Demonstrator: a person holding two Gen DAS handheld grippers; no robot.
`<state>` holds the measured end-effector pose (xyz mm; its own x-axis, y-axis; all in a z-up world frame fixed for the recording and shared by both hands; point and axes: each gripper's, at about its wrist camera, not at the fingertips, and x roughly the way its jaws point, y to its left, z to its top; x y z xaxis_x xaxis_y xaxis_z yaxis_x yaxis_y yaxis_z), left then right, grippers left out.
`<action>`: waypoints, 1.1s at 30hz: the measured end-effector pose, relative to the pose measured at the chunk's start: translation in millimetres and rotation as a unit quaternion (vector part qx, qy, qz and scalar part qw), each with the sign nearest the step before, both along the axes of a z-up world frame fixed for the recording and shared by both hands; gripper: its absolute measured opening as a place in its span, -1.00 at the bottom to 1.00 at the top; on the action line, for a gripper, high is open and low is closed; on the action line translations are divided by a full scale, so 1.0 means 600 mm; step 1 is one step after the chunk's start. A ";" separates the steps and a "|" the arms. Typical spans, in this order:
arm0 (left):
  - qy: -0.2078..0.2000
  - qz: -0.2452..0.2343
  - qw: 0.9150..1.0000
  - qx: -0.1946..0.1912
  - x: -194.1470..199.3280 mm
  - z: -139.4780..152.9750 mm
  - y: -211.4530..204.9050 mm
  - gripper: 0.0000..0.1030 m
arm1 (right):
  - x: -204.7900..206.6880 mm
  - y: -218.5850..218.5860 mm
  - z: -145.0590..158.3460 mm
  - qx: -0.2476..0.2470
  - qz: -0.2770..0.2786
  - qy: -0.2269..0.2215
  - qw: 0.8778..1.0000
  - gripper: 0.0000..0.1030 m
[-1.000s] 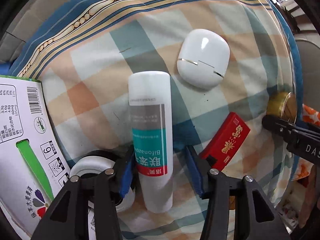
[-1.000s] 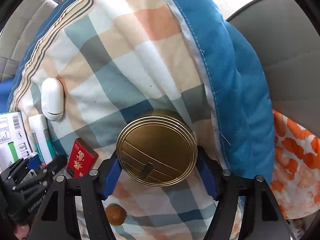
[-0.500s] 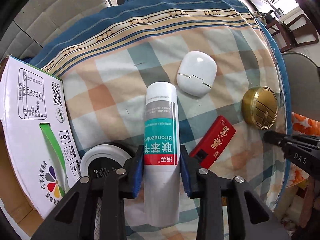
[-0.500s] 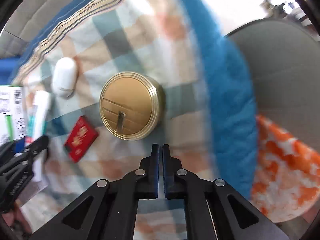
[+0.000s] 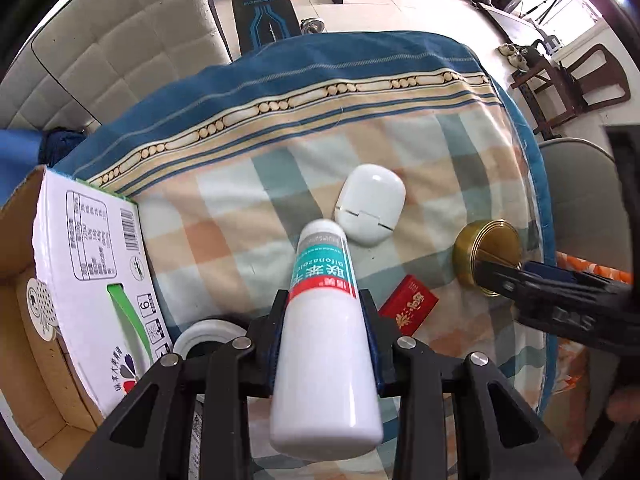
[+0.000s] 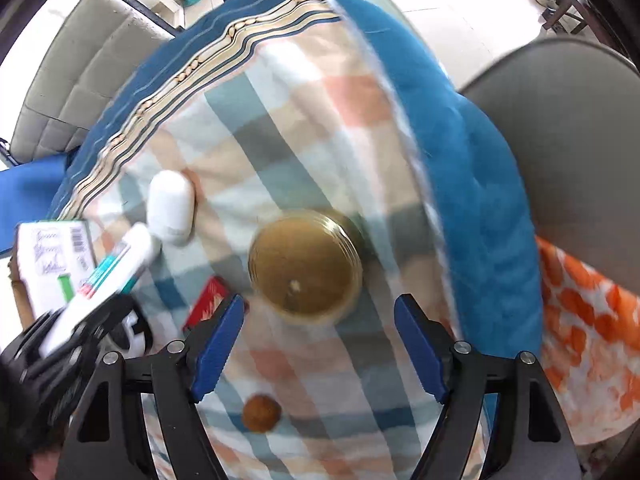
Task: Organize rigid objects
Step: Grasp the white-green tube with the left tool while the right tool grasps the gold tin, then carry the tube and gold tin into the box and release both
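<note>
Your left claw (image 5: 325, 334) grips the white plastic tube (image 5: 325, 344); it may slip. Your right claw (image 6: 318, 344) is opening, empty, above the round gold tin (image 6: 306, 266).

Items spread on cloth (image 5: 248, 216), box (image 5: 96, 264) at left edge.
Tube (image 5: 326, 344) raised over cloth; case (image 5: 370, 210) beyond it, packet (image 5: 408, 306) right of tube, tin (image 5: 486, 254) further right, nut (image 6: 262, 414) nearer than tin, roll (image 5: 204, 334) beside box.
</note>
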<state>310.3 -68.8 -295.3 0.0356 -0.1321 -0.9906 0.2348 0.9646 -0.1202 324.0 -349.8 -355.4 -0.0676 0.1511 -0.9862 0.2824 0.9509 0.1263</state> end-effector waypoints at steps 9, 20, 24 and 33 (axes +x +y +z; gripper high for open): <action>0.066 0.005 0.998 -0.017 0.020 -0.059 -0.001 -0.42 | 0.034 0.040 -0.044 -0.058 0.046 0.043 0.996 0.30; 0.086 0.010 0.996 -0.005 0.014 -0.110 0.002 -0.42 | -0.016 0.028 -0.047 -0.019 0.078 0.073 0.994 0.30; 0.067 -0.001 0.998 0.006 0.012 -0.087 -0.007 -0.42 | -0.005 0.048 -0.046 -0.033 0.095 0.075 0.992 0.29; 0.032 0.009 0.999 -0.033 -0.004 0.014 0.003 -0.42 | -0.049 0.098 0.018 0.021 0.082 0.050 0.995 0.29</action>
